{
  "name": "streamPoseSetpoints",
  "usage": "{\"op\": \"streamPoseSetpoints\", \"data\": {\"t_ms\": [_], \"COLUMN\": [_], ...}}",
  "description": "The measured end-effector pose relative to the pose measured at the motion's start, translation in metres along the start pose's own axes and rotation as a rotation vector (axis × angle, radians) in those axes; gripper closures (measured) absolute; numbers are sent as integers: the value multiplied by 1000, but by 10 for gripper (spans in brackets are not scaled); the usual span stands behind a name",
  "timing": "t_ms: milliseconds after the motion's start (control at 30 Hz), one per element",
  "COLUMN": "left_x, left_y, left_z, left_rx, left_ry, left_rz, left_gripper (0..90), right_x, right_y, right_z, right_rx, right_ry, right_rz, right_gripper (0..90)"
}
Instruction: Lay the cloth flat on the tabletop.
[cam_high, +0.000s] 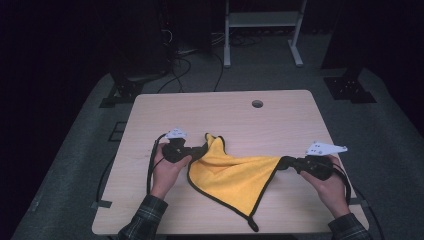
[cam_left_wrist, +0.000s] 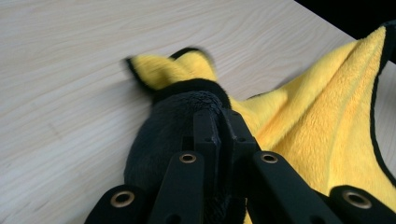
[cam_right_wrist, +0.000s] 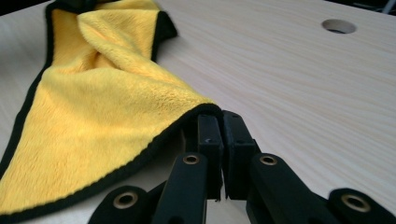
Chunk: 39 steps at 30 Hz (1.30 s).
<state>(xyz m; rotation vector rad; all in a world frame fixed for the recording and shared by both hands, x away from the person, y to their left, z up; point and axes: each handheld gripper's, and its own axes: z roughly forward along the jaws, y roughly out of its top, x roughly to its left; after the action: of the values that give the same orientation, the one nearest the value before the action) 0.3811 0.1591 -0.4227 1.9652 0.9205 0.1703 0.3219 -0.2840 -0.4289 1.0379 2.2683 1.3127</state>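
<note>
A yellow cloth with a black hem (cam_high: 232, 175) hangs stretched between my two grippers over the wooden table (cam_high: 225, 115). At the cloth's left corner my left gripper (cam_high: 201, 151) is shut, and the left gripper view has its jaws pressed together on bunched yellow and black fabric (cam_left_wrist: 187, 100). My right gripper (cam_high: 283, 162) is shut on the right corner, where the black hem (cam_right_wrist: 205, 109) enters its closed jaws (cam_right_wrist: 219, 121). A loose corner (cam_high: 252, 223) trails down toward the table's near edge.
A round cable hole (cam_high: 257, 103) sits near the table's far edge. Behind the table stand a white frame (cam_high: 262, 30) and dark stands with cables on the grey floor. A person's hands and plaid sleeves (cam_high: 145, 220) come in from the bottom.
</note>
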Motion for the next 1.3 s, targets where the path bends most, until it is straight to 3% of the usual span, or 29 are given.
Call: {"op": "streamPoseSetpoints", "data": {"t_ms": [167, 400, 600, 733, 767, 800, 900, 1067, 1300], "left_x": [3, 8, -7, -26, -29, -30, -28, -14, 12], "left_y": [-10, -39, -59, -66, -66, -65, -56, -36, -8], "left_z": [-16, -43, -58, -57, -56, -56, -59, -50, -14], "left_rx": [6, 36, 69, 103, 105, 97, 52, 20, 31], "left_ry": [30, 40, -22, -66, -59, -51, -33, 28, 85], "left_rz": [-22, -94, -126, -94, -79, -73, -58, -28, -22], "left_gripper": [859, 861, 860, 841, 807, 713, 605, 525, 488], "right_x": [-12, -23, -31, -38, -40, -41, -42, -43, -44], "right_y": [0, -3, -1, -1, -1, -2, -1, -1, -12], "right_z": [0, 4, 11, 18, 19, 21, 18, 8, -4], "right_rx": [-6, 6, 21, 36, 39, 41, 28, 3, 48], "right_ry": [-46, -90, -168, -194, -190, -183, -191, -178, -159], "right_rz": [16, 35, 52, 55, 54, 51, 54, 63, 44], "right_gripper": [870, 870, 870, 864, 847, 781, 671, 628, 601]}}
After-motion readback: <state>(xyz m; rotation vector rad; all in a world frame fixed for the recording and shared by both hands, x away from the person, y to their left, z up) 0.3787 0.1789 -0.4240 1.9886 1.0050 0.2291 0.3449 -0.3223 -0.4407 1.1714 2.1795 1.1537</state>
